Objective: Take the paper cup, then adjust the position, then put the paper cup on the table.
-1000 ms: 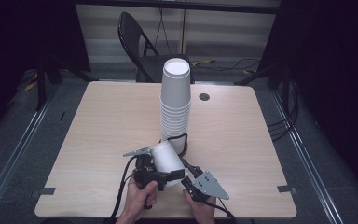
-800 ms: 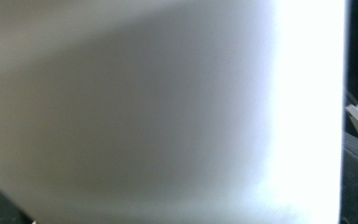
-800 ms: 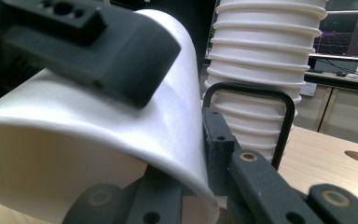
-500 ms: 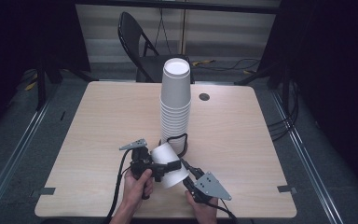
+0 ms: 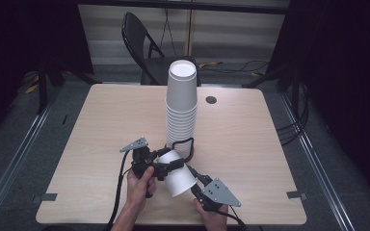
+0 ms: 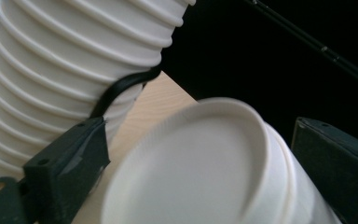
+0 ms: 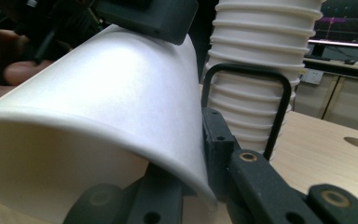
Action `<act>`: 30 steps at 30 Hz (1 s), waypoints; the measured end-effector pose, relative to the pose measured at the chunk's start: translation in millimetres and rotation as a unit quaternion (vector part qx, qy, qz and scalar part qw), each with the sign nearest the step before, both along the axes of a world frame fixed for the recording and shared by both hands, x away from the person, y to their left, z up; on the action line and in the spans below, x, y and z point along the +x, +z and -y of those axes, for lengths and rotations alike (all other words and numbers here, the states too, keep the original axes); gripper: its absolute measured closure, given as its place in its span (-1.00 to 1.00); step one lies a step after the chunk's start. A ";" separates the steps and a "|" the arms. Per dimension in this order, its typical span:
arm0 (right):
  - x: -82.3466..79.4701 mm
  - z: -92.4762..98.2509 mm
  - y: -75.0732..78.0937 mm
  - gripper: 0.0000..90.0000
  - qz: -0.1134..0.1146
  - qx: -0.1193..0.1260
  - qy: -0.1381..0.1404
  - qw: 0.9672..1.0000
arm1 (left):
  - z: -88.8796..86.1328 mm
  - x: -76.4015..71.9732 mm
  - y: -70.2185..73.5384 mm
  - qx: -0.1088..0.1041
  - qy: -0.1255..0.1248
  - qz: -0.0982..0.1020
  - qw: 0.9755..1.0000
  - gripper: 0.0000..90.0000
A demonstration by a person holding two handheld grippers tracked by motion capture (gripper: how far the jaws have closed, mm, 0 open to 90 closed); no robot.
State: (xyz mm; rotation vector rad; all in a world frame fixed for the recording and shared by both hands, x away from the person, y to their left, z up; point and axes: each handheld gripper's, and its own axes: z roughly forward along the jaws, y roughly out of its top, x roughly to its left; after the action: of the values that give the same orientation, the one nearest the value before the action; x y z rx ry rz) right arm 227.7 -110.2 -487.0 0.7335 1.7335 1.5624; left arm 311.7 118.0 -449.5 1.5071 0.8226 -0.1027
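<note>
White paper makes up the single cup (image 5: 178, 174) that lies tipped on its side over the near part of the table (image 5: 250, 139) — smooth walls, a rolled rim and a round flat bottom. The right gripper (image 5: 198, 185) pinches the rim of this cup: in the right gripper view one black jaw sits inside the mouth and the other presses the outside wall. The left gripper (image 5: 166, 162) has its jaws around the narrow bottom end. Its jaws have just been opening, and in the left gripper view the cup's bottom (image 6: 200, 172) sits between them; there seems to be a small gap beside each jaw, though that picture is blurry up close.

Just behind the cup stands a tall stack of cups (image 5: 181, 103), upright, with many ridged rims one above the other. A black cable loop (image 5: 182, 144) leans against its lower part. The pale wooden table has rounded corners and a small dark round hole (image 5: 211, 100) near the far edge. There is open tabletop left and right of the stack — the cup lies well in from every edge.
</note>
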 end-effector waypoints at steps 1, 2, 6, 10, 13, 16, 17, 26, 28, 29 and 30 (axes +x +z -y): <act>-0.7 0.2 -0.4 0.91 -0.003 0.000 0.003 1.000 | -0.6 0.5 0.4 0.009 0.004 0.008 1.000 -0.95; -1.2 0.4 -0.9 0.91 -0.005 -0.002 0.003 1.000 | -1.0 0.2 0.6 0.018 0.010 0.019 1.000 -0.97; -3.1 3.5 -4.1 0.91 -0.018 -0.009 0.006 1.000 | -4.0 0.2 0.5 0.033 0.024 0.043 0.998 -0.89; -5.5 8.2 -6.0 0.91 -0.035 -0.012 0.004 0.999 | -6.8 -0.1 1.0 0.038 0.034 0.055 0.997 -0.67; -5.4 11.7 -6.3 0.91 -0.050 -0.014 0.000 0.999 | -8.2 -2.0 2.1 0.042 0.035 0.077 0.996 -0.66; -5.2 14.2 -5.3 0.91 -0.062 -0.019 -0.003 0.998 | -11.5 -4.2 4.5 0.050 0.048 0.094 0.993 -0.66; -4.9 15.1 -4.9 0.91 -0.067 -0.023 -0.004 0.997 | -13.2 -5.1 5.2 0.051 0.051 0.101 0.992 -0.66; 0.2 27.0 2.3 0.92 -0.125 -0.033 -0.012 0.991 | -19.4 -17.7 9.1 0.117 0.048 0.165 0.978 -0.61; 2.2 28.7 4.2 0.92 -0.133 -0.035 -0.009 0.990 | -20.9 -17.6 7.6 0.129 0.040 0.174 0.975 -0.64; 3.4 29.2 5.0 0.92 -0.135 -0.036 -0.008 0.990 | -21.5 -18.1 6.3 0.126 0.036 0.175 0.976 -0.65; 4.9 29.7 5.4 0.92 -0.139 -0.035 -0.005 0.990 | -22.3 -18.9 5.7 0.129 0.036 0.173 0.976 -0.65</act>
State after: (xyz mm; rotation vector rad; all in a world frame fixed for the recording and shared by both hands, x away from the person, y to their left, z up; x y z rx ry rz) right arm 232.6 -139.9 -481.5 0.9591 1.9717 1.4372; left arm 292.8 140.4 -443.8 1.6740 0.6229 0.3241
